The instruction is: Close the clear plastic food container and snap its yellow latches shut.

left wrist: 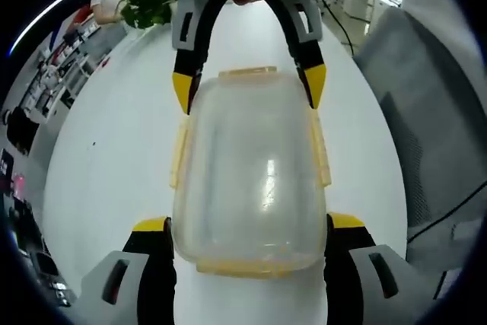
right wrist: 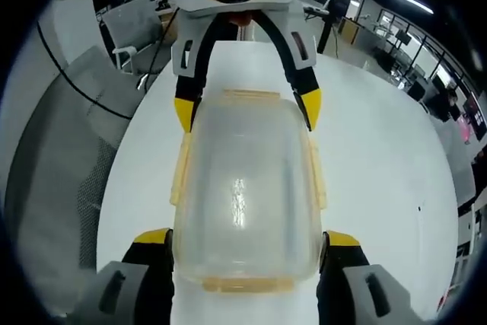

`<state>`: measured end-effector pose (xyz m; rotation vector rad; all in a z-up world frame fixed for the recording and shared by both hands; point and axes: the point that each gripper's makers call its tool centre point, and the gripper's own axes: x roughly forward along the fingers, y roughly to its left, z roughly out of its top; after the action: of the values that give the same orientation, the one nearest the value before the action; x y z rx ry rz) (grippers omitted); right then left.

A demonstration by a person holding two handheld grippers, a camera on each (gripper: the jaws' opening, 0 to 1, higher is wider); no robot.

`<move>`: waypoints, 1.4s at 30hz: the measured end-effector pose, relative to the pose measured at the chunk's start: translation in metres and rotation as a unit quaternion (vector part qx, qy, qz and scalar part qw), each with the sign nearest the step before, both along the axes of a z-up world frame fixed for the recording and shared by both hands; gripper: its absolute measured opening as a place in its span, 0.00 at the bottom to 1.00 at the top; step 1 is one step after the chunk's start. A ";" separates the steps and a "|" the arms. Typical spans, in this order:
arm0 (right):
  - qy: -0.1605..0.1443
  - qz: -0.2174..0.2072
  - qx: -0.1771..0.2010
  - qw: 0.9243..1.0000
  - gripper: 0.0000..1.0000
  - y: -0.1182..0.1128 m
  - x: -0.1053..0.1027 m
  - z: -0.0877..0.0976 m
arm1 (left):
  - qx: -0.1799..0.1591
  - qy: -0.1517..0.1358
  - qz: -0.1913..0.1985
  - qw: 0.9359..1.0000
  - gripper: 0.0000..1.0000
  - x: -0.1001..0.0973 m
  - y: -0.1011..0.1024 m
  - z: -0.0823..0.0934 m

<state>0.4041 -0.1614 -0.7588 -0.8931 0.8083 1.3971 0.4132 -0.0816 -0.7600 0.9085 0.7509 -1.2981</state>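
Observation:
The clear plastic food container (left wrist: pixel 251 173) lies on the white table (left wrist: pixel 114 150) with its lid on top. Pale yellow latches (left wrist: pixel 178 154) run along its sides and ends, and the side ones look flared outward. My left gripper (left wrist: pixel 249 224) straddles the container's near end, its yellow-tipped jaws pressed against both sides. My right gripper (left wrist: pixel 248 87) faces it from the far end, jaws against the far corners. The right gripper view shows the same container (right wrist: pixel 243 188) between my right gripper (right wrist: pixel 247 237) and my left gripper (right wrist: pixel 247 108).
A leafy green plant (left wrist: pixel 148 1) stands at the table's far left end. A grey office chair (left wrist: pixel 426 112) sits close beside the table, seen again as the chair (right wrist: pixel 68 150). Desks and monitors (right wrist: pixel 426 51) fill the room behind.

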 end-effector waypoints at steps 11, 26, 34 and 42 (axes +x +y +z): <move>-0.001 -0.002 -0.020 1.000 0.77 0.024 0.016 -0.002 | -0.004 -0.007 -0.003 1.000 0.79 0.016 0.024 -0.001; -0.001 -0.009 -0.016 1.000 0.78 0.023 0.077 -0.001 | 0.000 -0.013 -0.009 1.000 0.80 0.077 0.023 -0.002; 0.000 -0.014 -0.012 1.000 0.78 0.027 0.106 -0.001 | 0.019 -0.031 -0.014 0.999 0.80 0.108 0.026 -0.006; 0.002 -0.001 -0.021 1.000 0.78 0.025 0.115 -0.001 | 0.017 -0.033 -0.007 0.999 0.80 0.117 0.027 -0.006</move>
<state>0.5195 -0.1359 -0.7602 -0.9224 0.8442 1.3846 0.5305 -0.0546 -0.7655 0.9802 0.7187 -1.2644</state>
